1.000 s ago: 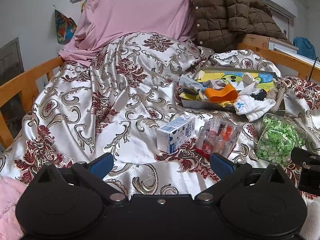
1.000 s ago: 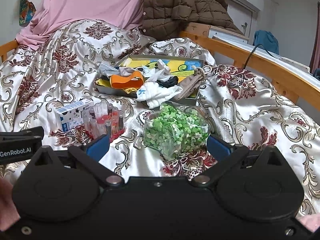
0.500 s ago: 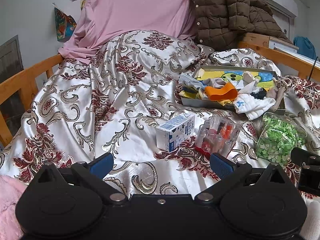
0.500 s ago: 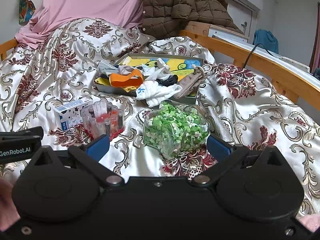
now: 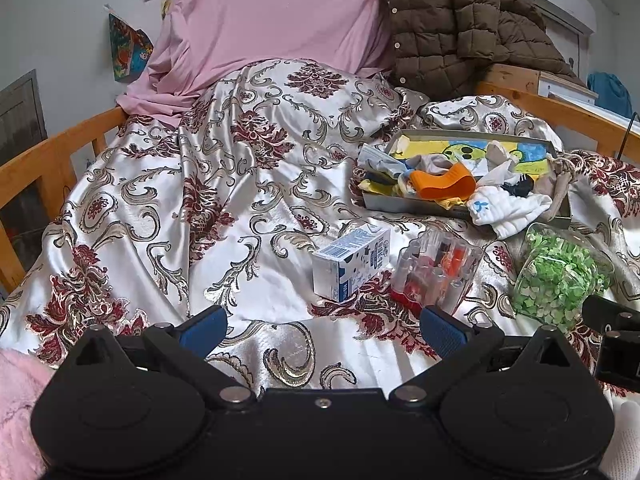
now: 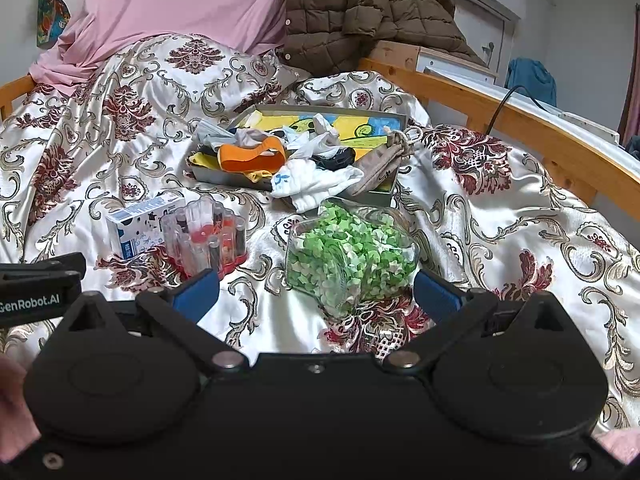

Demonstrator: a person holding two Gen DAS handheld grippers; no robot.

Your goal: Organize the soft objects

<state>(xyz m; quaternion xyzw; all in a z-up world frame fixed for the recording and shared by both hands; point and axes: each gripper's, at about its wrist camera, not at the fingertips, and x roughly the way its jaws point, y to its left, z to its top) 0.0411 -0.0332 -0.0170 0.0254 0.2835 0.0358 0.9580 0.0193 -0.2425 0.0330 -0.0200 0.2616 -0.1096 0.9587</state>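
Both hand-held grippers — left [image 5: 322,326], right [image 6: 316,292] — gaped wide, empty. White sock [image 6: 316,184] lay ahead beyond the green-filled jar [image 6: 352,256], draped over the tray [image 6: 216,174] rim — right nearer.

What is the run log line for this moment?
left hand-held gripper: open, empty | right hand-held gripper: open, empty | socks pile: in tray, untouched

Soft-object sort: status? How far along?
Done: a heap of soft items, orange band included, lies in the tray. In hand: nothing; left gripper and right gripper are open, short of the pile. Left: white cloth and grey pouch hang over the tray's edge.
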